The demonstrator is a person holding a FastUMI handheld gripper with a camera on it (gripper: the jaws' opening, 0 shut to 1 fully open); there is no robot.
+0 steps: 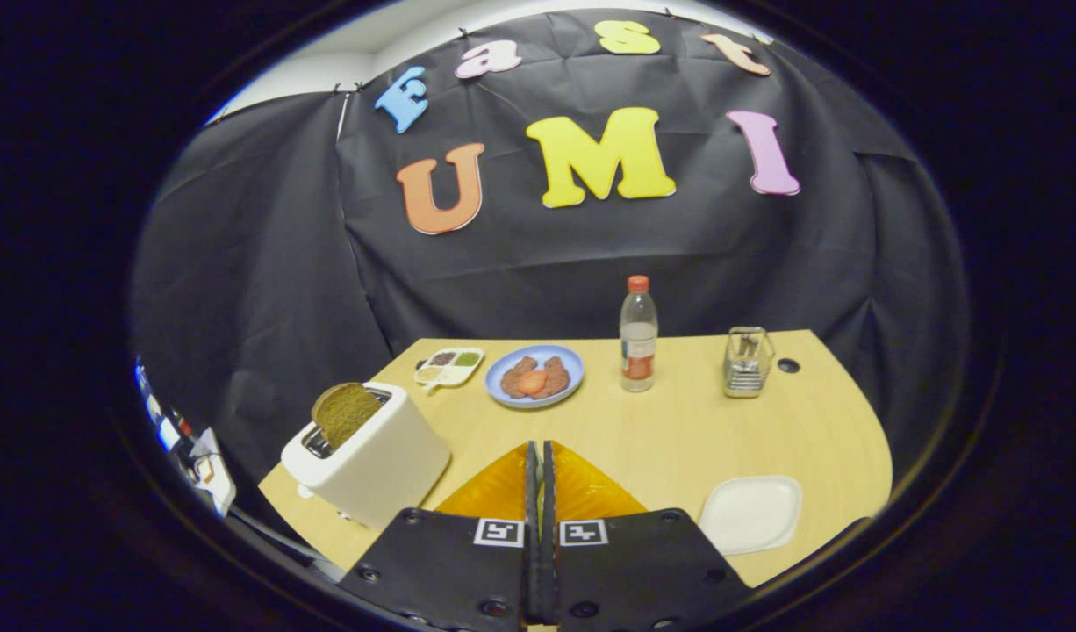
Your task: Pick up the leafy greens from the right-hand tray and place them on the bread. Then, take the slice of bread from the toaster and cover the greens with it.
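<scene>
No text can be read: the clear plastic bottle with a red cap [638, 333], well beyond the closed gripper [539, 456], bears a red label too small to make out

Handheld two-finger gripper [540, 456] showing two flat black matte plates side by side, round screws sitting along their edges, a small square black-and-white marker tag lying on each plate, fingers meeting along a thin seam, nothing between them.
</scene>
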